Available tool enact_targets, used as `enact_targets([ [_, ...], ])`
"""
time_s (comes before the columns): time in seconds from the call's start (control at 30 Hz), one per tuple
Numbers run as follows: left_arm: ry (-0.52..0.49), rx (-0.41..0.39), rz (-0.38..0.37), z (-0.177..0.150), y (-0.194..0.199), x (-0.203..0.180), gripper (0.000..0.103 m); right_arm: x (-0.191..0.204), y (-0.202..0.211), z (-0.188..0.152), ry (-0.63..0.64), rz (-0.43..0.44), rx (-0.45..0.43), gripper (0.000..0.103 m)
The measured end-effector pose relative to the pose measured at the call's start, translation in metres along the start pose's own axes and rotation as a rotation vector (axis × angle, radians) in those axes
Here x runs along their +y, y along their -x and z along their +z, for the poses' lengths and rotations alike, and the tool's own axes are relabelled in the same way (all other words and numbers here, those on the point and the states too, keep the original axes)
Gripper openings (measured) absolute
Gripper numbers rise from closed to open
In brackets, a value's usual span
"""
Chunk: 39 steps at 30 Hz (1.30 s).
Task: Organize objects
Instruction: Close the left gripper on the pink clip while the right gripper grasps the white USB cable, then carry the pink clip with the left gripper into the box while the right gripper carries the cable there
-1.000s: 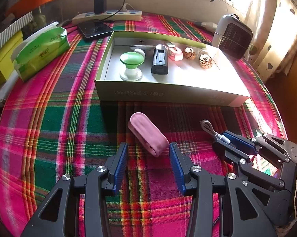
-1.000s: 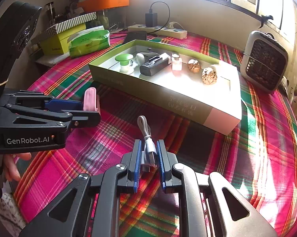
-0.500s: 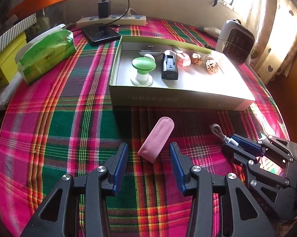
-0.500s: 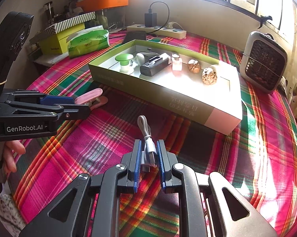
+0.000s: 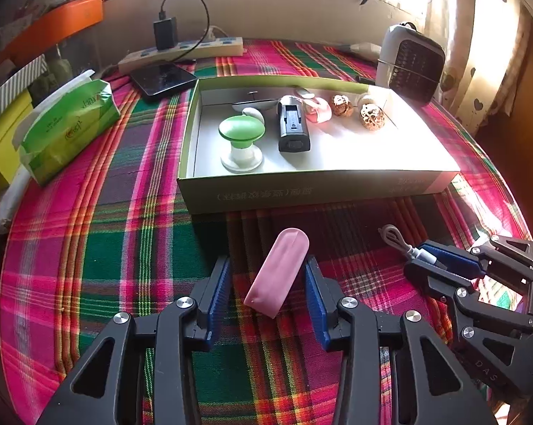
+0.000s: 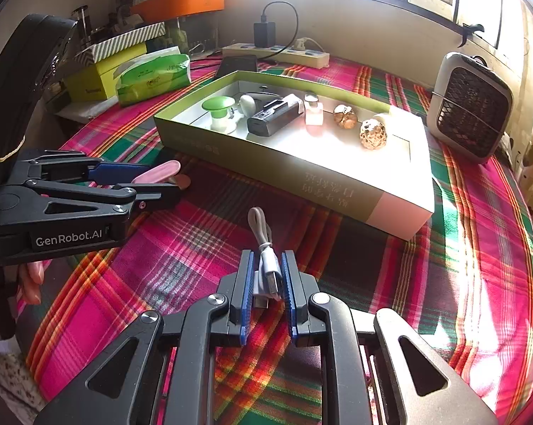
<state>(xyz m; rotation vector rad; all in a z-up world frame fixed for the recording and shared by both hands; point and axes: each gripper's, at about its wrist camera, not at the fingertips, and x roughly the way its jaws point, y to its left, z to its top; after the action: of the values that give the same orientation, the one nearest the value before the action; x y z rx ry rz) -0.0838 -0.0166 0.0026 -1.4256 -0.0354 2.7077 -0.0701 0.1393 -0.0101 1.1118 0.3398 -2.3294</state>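
The box point(image 5: 302, 191) on the plaid tablecloth point(image 5: 89, 248) already held several sorted items: a green knob point(image 5: 241, 131), a black battery pack point(image 5: 293, 127), a pink bottle point(image 5: 318, 111) and two gold ornaments point(image 5: 372, 117). Two items remained outside it.

The left gripper point(image 5: 266, 290) sat around the pink case point(image 5: 279, 271), which lay tilted between the pads. The jaws had just been closing. The right pad appeared to touch the case while a gap remained on the left, so a firm grip was not confirmed; the right wrist view was too oblique to settle this.

The right gripper point(image 6: 268, 283) was clamped on the grey cable point(image 6: 266, 255), with the loop sticking out forward.

Remaining work, as judged: complete the grasp on the case, then carry both items into the free space at the near right of the box.
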Motion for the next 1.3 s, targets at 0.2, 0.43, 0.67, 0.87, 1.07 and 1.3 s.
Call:
enact_targets([
  [0.2, -0.006, -0.007, 0.008, -0.0006, 0.0009, 0.004, 0.024, 0.0008, 0.0003, -0.0001, -0.012, -0.01, 0.0, 0.017],
  [0.43, -0.003, -0.013, -0.005, -0.0008, 0.0014, 0.0081, 0.016, 0.0027, 0.0002, -0.0006, -0.025, -0.026, -0.001, 0.016],
  [0.67, -0.004, -0.018, -0.015, -0.0019, 0.0021, 0.0088, 0.016, 0.0035, 0.0002, -0.0006, -0.038, -0.039, -0.001, 0.016],
  [0.87, -0.005, -0.015, -0.023, -0.0013, 0.0019, 0.0091, 0.016, 0.0051, -0.0002, 0.0, -0.041, -0.051, -0.001, 0.016],
  [1.07, -0.009, -0.011, -0.032, -0.001, 0.0025, 0.0099, 0.016, 0.0036, 0.0004, 0.0, -0.061, -0.048, 0.0, 0.016],
  [1.3, -0.02, -0.019, -0.067, 0.0029, 0.0092, 0.0081, 0.016, 0.0011, 0.0043, 0.0014, -0.087, -0.027, -0.008, 0.016],
])
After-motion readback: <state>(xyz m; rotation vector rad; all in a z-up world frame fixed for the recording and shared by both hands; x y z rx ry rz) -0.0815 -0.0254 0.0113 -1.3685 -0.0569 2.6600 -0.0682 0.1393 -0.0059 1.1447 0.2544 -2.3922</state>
